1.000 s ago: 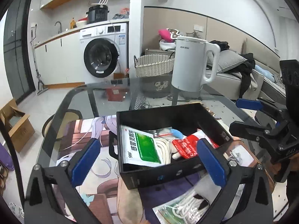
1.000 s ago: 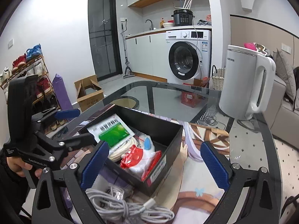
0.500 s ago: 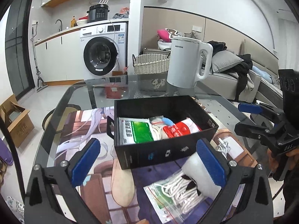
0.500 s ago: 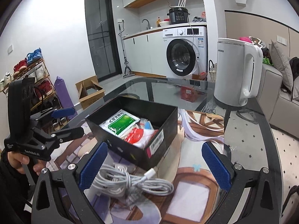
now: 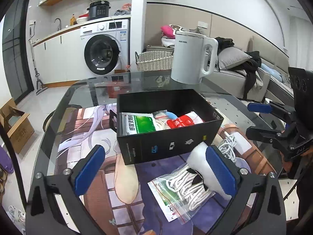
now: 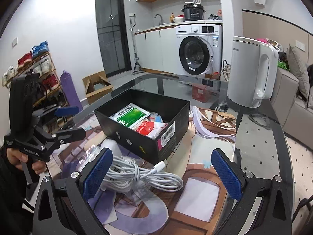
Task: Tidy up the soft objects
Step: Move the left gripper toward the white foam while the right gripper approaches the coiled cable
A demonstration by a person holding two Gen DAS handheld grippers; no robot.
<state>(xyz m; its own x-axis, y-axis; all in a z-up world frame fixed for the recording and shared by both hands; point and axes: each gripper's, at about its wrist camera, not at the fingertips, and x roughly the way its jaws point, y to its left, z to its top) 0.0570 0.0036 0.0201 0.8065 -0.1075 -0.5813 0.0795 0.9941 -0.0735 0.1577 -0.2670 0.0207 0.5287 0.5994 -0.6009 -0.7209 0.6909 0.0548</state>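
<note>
Nearest: left gripper (image 5: pixel 154 171), blue pads spread wide, pinching nothing; right gripper (image 6: pixel 161 173) likewise spread, empty. Below them on printed mat (image 5: pixel 93 137): clear zip bag of white rope (image 5: pixel 184 189), white foam piece (image 5: pixel 201 157), loose coil of white cable (image 6: pixel 140 176). Beyond: black cardboard box (image 5: pixel 168 125), open-topped, rectangular, containing green-and-white sachet (image 5: pixel 139 124), red pouch (image 5: pixel 181 122), more cord. Behind, on glass table (image 5: pixel 137 79): smooth white kettle (image 5: pixel 192 58)

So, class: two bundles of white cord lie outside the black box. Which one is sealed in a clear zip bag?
The coiled white rope, by the left gripper. It is bagged; the white charging cable by the right gripper lies loose, its plug showing.
</note>
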